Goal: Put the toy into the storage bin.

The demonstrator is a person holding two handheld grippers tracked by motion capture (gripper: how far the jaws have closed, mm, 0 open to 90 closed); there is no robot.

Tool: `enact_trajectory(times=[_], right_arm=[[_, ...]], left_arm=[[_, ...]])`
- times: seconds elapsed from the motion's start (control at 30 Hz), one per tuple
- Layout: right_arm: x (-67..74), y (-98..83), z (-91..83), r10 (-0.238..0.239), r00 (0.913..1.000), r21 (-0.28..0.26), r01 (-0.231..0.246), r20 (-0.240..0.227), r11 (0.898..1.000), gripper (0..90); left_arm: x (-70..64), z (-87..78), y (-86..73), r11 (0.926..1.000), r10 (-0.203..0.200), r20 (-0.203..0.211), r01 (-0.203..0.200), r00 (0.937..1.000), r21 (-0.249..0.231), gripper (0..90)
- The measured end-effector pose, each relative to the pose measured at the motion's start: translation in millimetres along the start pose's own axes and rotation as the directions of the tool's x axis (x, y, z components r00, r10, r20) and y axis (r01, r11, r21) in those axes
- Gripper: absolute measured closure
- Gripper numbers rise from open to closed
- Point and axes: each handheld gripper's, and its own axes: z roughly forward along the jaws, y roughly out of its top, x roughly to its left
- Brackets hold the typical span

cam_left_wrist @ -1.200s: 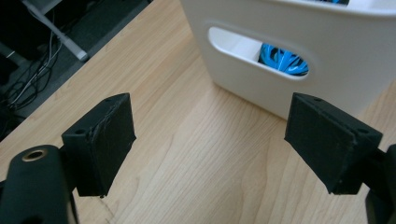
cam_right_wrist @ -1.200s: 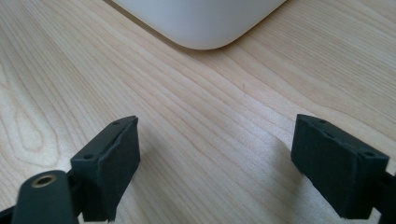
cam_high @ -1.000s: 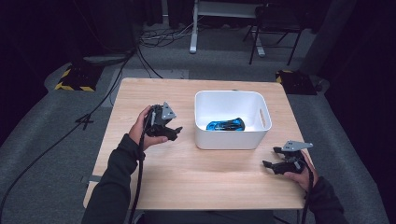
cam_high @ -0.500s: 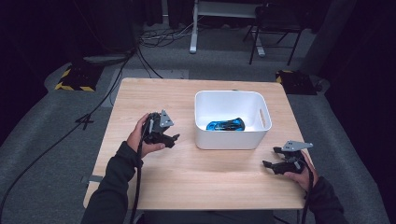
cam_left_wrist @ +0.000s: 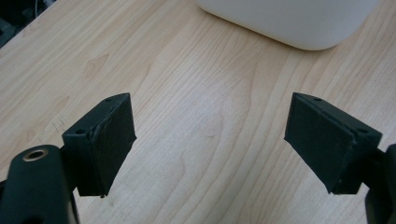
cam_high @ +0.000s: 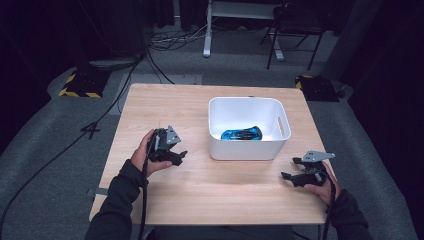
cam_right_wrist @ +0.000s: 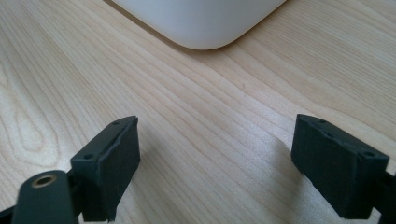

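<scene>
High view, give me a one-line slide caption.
Two open handheld grippers, left gripper and right gripper, flank a white bin holding a blue toy car.

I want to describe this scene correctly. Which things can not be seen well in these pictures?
- Blue toy car: high view, too small for detail; the white bin's front wall hides its lower side.
- White bin: left gripper view, cut off by the top edge.
- White bin: right gripper view, cut off likewise.
- Table near edge: high view, partly covered by the sleeves.
</scene>
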Motion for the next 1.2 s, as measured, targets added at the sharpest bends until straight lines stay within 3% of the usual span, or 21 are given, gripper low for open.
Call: enact_trajectory(times=[0.27, 0.3, 0.57, 0.67, 0.77, 0.8, 0.83, 1.2], right_arm=[[0.0, 0.0, 0.0, 0.0, 1.0, 0.0, 0.0, 0.0, 1.0, 15.6], [-0.1, 0.1, -0.2, -0.001, 1.0, 0.002, 0.001, -0.001, 1.0, 15.6], [-0.1, 0.1, -0.1, -0.001, 1.0, 0.001, 0.001, 0.0, 1.0, 15.6], [-0.1, 0.0, 0.0, -0.001, 1.0, -0.001, 0.001, 0.0, 1.0, 15.6], [0.0, 0.0, 0.1, 0.001, 1.0, -0.001, -0.001, 0.0, 1.0, 15.6], [0.0, 0.0, 0.0, 0.0, 1.0, 0.0, 0.0, 0.0, 1.0, 15.6], [0.0, 0.1, -0.1, 0.001, 1.0, 0.001, -0.001, -0.001, 1.0, 15.6], [0.0, 0.1, 0.2, 0.001, 1.0, 0.0, -0.001, 0.001, 1.0, 15.6]], left_arm=[[-4.9, -1.8, -16.7, 0.9999, -0.011, -0.003, 0.011, 0.9999, 0.013, 16.2], [-4.9, -2.1, -18.5, 0.9998, 0.003, -0.006, -0.003, 1.0, 0.019, 16.2], [-9.7, -4.7, -35.6, 0.9994, -0.024, -0.011, 0.024, 0.9996, 0.026, 16.2], [-9.1, -5.6, -40.1, 0.9978, -0.051, 0.021, 0.05, 0.9985, 0.044, 16.2], [-10.2, -9.3, -44.9, 0.9981, -0.058, -0.005, 0.058, 0.9983, 0.018, 16.2], [-11.0, -9.8, -46.5, 0.997, -0.073, 0.008, 0.072, 0.9973, 0.028, 16.2], [-10.8, -10.4, -48.0, 0.9978, -0.061, -0.009, 0.061, 0.9981, 0.027, 16.2], [-17.7, -15.1, -69.8, 0.9946, -0.098, -0.035, 0.099, 0.9946, 0.031, 16.2]])
